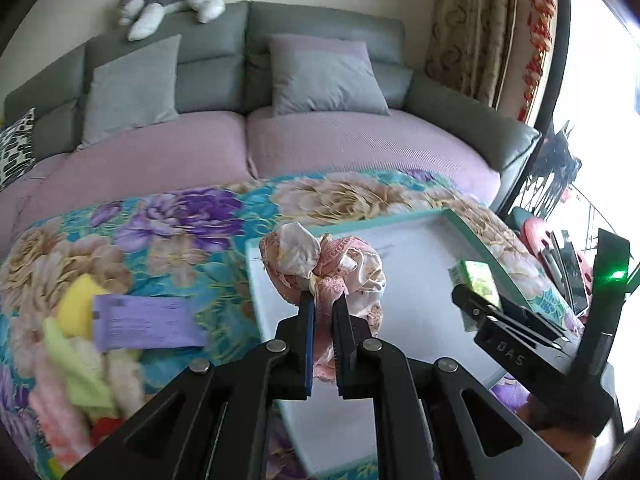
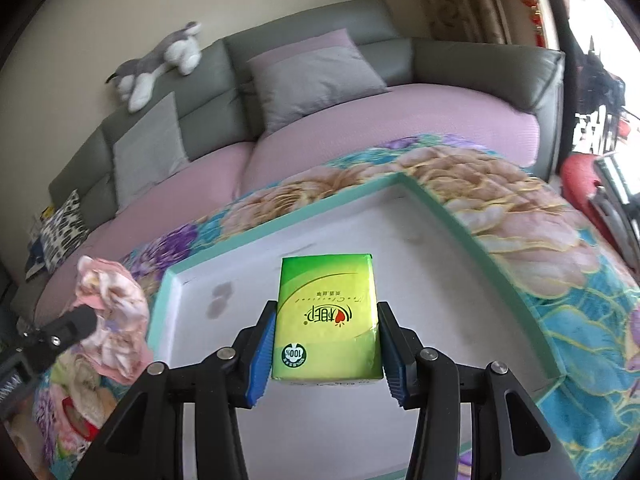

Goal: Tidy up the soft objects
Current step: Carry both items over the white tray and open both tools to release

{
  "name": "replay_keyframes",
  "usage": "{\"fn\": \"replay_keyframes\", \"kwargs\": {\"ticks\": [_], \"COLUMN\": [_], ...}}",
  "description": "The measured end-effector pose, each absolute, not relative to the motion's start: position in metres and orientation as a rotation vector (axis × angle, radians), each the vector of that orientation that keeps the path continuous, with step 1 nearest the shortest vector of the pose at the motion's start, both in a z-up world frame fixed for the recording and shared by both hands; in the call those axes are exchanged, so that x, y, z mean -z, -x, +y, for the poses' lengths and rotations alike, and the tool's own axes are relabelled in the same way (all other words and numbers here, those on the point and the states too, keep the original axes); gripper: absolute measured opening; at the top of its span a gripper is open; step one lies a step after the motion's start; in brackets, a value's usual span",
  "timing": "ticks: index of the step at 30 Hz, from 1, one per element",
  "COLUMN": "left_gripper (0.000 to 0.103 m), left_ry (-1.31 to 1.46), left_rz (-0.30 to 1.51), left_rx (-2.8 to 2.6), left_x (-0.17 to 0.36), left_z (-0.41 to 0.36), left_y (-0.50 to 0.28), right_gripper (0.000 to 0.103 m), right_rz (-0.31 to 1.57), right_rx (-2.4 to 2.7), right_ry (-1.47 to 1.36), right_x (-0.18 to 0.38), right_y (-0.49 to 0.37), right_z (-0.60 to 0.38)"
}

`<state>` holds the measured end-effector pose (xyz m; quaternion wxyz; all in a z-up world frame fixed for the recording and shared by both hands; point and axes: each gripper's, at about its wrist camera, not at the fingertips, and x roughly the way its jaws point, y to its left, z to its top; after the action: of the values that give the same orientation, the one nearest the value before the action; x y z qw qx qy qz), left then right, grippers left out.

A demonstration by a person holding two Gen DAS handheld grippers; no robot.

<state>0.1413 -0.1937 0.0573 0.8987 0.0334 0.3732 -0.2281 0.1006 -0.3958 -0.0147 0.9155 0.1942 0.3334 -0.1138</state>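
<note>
Two grippers, two soft items over one tray

Nearest, the left gripper [image 1: 323, 304] was clamped on a pink lace cloth bundle [image 1: 324, 264], held above the near-left edge of the tray [image 2: 440, 208]. Judged light and limp; it would sag, so a pinch through the bunched middle suits it. The right gripper [image 2: 326, 354] squeezed a green tissue pack [image 2: 326, 332] by its long sides, over the tray floor. Judged light, squashy, with a slick wrapper. Left of the tray: a purple packet [image 1: 148, 322] upon a pile of cloths [image 1: 80, 364]. Underneath: floral blanket [image 1: 192, 216]. Farthest: sofa [image 1: 360, 140], plush dog [image 1: 176, 0].
</note>
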Motion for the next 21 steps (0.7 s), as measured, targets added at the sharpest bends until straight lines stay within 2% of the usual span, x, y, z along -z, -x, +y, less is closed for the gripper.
{"fn": "replay_keyframes", "kwargs": {"ticks": [9, 21], "left_gripper": [0.008, 0.009], "left_ry": [-0.076, -0.051], "left_rz": [0.807, 0.841], "left_rx": [0.471, 0.411], "left_x": [-0.036, -0.018], "left_z": [-0.225, -0.229], "left_y": [-0.160, -0.186], "right_gripper": [0.050, 0.050], "right_rz": [0.684, 0.667], "right_rx": [0.315, 0.301], "right_ry": [-0.386, -0.376], "right_x": [0.015, 0.017], "right_y": [-0.095, -0.101], "right_z": [-0.415, -0.411]}}
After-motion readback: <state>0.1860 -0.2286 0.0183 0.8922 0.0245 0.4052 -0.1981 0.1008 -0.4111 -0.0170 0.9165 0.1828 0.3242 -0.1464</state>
